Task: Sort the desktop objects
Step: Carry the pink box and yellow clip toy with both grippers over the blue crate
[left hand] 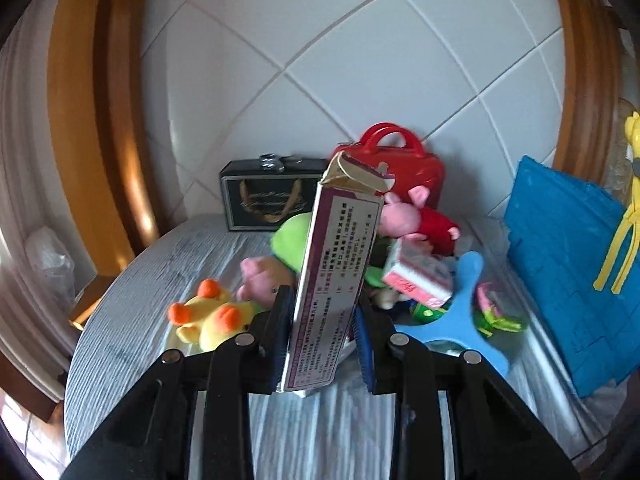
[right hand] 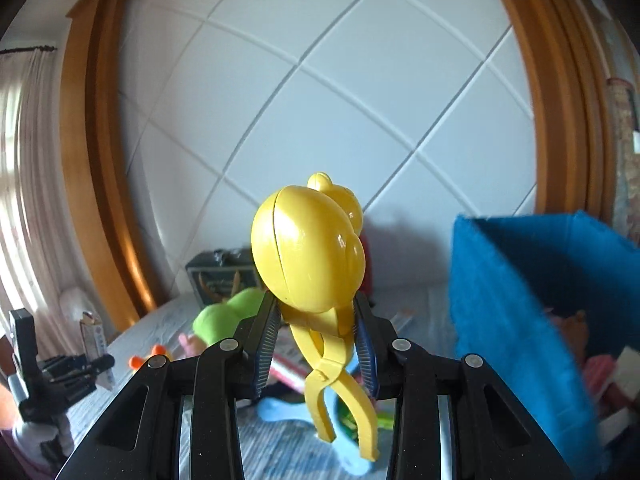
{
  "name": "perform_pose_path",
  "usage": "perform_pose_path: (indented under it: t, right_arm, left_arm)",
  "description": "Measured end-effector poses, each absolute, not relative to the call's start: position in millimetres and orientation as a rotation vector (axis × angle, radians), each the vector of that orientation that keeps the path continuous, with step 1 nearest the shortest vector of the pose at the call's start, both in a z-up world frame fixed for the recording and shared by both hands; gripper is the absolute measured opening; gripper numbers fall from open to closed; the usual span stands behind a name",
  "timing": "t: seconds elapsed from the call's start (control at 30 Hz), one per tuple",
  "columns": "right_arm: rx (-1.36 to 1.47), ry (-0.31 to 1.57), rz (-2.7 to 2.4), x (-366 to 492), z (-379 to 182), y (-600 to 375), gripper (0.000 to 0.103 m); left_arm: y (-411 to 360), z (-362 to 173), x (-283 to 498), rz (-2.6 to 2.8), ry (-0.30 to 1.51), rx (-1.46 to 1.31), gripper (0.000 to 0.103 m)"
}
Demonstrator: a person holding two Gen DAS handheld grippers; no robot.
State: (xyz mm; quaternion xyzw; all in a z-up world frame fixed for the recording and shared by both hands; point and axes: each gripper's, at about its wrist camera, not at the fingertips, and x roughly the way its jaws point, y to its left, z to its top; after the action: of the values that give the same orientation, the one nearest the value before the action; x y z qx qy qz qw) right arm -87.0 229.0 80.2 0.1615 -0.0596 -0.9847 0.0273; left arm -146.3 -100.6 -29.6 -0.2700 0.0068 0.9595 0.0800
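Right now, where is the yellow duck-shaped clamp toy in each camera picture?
Left wrist view: the yellow clamp toy hangs at the far right edge, in front of the blue bin.
Right wrist view: it fills the middle, with the right gripper jaws shut on it.
Shared landmark: the blue bin, on the right in both.

Purple-and-white printed carton (left hand: 336, 276): upright, tilted slightly right, top flap torn open, lifted above the table, near its front edge. Yellow plastic duck-shaped clamp toy (right hand: 310, 256): head up, scissor handles hanging down, raised above the table. Blue fabric bin (right hand: 516, 304): open-topped, standing at the table's right edge, contents blurred.
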Motion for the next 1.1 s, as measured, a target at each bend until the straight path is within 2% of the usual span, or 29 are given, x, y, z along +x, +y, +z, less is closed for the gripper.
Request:
perform_pose_path:
  t: [0.23, 0.5, 0.67, 0.83, 1.0, 1.1]
  right_arm:
    - [0.350, -0.137, -3.124, -40, 141, 318, 0.035]
    - [0.399, -0.126, -3.192, -39, 179, 437, 0.035]
    - [0.616, -0.180, -3.205, -64, 159, 516, 0.035]
    - [0.886, -0.269, -3.181, -101, 106, 577, 0.035]
    - [1.052, -0.392, -3.153, -114, 68, 621, 0.035]
    - [1.124, -0.361, -3.163, -119, 54, 628, 0.035]
  left_arm:
    - [53, 23, -138, 2.706, 0.080, -0.641, 0.029]
    - [239, 75, -134, 2.527, 0.129, -0.585, 0.029]
    - [333, 79, -140, 2.459, 0.174, -0.648, 0.029]
    - [409, 66, -165, 2.403, 0.245, -0.804, 0.029]
    - [455, 40, -181, 2.386, 0.326, -0.927, 0.029]
    - [471, 22, -187, 2.387, 0.372, -0.984, 0.029]
